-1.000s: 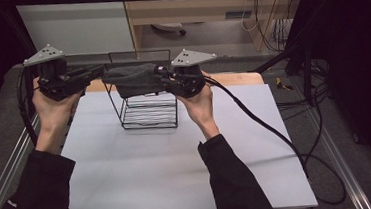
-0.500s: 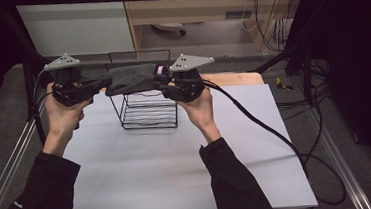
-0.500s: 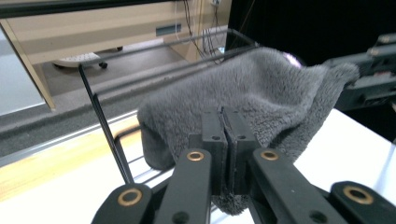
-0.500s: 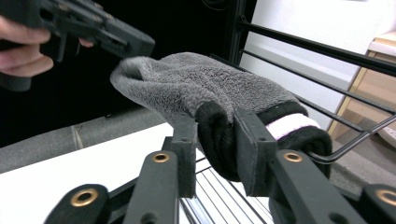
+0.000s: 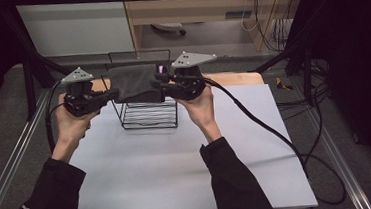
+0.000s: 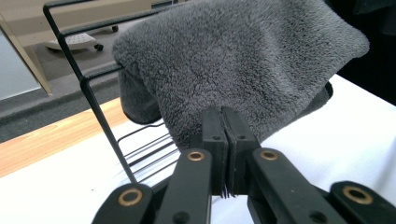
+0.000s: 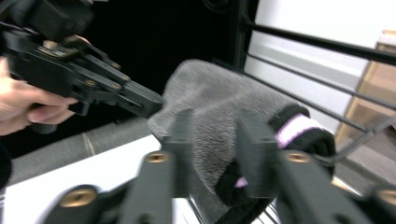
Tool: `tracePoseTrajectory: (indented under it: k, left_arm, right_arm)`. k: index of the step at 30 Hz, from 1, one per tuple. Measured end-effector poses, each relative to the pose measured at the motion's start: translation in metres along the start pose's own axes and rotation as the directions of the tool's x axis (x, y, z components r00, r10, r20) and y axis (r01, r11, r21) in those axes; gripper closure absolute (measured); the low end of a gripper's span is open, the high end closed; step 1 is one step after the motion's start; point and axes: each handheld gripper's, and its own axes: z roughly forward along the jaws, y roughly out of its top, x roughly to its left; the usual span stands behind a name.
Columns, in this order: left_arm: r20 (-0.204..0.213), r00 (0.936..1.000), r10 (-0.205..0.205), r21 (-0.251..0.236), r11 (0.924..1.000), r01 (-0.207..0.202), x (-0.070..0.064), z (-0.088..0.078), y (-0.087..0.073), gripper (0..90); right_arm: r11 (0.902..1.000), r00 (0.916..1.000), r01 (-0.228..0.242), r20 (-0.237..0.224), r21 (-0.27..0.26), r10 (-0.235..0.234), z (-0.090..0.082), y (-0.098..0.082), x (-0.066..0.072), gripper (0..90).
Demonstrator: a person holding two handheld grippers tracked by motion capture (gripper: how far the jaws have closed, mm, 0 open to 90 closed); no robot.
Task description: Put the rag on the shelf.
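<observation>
At the centre of the upper half of the high view, a grey cloth (image 5: 132, 83) is hanging over the top bar of a black wire rack (image 5: 149, 115), which is standing on the far part of a white table (image 5: 178, 165). The cloth's long axis is running left to right across the frame, stretched between the two grippers.

The left gripper (image 5: 111, 94) is sitting at the cloth's left edge. In the left gripper view its jaws are pressed flat together at lower centre, pinching the near edge of the cloth (image 6: 243, 70), while the rack's bars (image 6: 100, 116) are rising at the left.

The right gripper (image 5: 160, 86) is sitting at the cloth's right edge. In the right gripper view its jaws are standing apart, with the cloth (image 7: 219, 107) lying between them; motion blur is making it hard to tell whether either jaw is touching the fabric. A black item with a pink stripe (image 7: 299, 133) is lying just right of the cloth, partly hidden behind the right jaw. The left gripper (image 7: 152, 106) is showing at the upper left of that frame.

The rack's upper part is hidden behind the cloth in the high view.
</observation>
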Motion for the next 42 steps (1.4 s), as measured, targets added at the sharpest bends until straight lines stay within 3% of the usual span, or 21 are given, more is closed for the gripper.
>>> tracePoseTrajectory:
  k: [3, 7, 14, 22, 29, 34, 39, 42]
  left_arm:
    - [-0.003, 1.0, -0.001, -0.001, 1.0, 0.001, 0.0, 0.003, -0.003, 88.2]
    - [-0.007, 0.9999, -0.009, 0.004, 1.0, 0.009, 0.002, 0.007, -0.007, 88.2]
    - [-0.016, 0.9996, -0.021, -0.002, 0.9998, 0.021, 0.005, 0.015, -0.014, 88.2]
    - [-0.014, 0.9992, -0.037, -0.016, 0.9992, 0.036, 0.007, 0.019, -0.018, 87.9]
    - [0.009, 0.9991, -0.041, -0.021, 0.9989, 0.042, 0.007, 0.009, -0.017, 80.9]
    - [0.003, 0.9995, -0.032, -0.022, 0.9992, 0.032, 0.007, -0.001, -0.017, 66.2]
    - [0.001, 0.9998, -0.018, -0.012, 0.9998, 0.018, 0.006, -0.01, -0.019, 49.6]
    - [-0.002, 1.0, -0.009, -0.006, 0.9999, 0.009, 0.004, -0.014, -0.022, 40.3]
  right_arm:
    - [0.9993, 0.9998, -0.012, 0.018, 0.035, 0.011, 0.005, -0.003, -0.001, 85.6]
    - [0.9947, 0.9989, -0.016, 0.046, 0.102, 0.012, 0.013, -0.012, -0.001, 90.0]
    - [0.9904, 0.9958, -0.076, 0.059, 0.115, 0.07, 0.022, -0.033, -0.011, 90.0]
    - [0.9926, 0.9954, -0.082, 0.057, 0.09, 0.077, 0.025, -0.042, -0.015, 88.1]
    - [0.9957, 0.9971, -0.074, 0.019, 0.055, 0.073, 0.015, -0.037, -0.011, 76.7]
    - [0.9969, 0.9976, -0.069, 0.001, 0.039, 0.069, 0.001, -0.031, -0.007, 61.3]
    - [0.9982, 0.9987, -0.048, 0.02, 0.037, 0.047, -0.013, -0.026, -0.006, 44.0]
    - [0.9975, 0.9978, -0.063, 0.02, 0.031, 0.062, -0.024, -0.026, -0.008, 35.1]
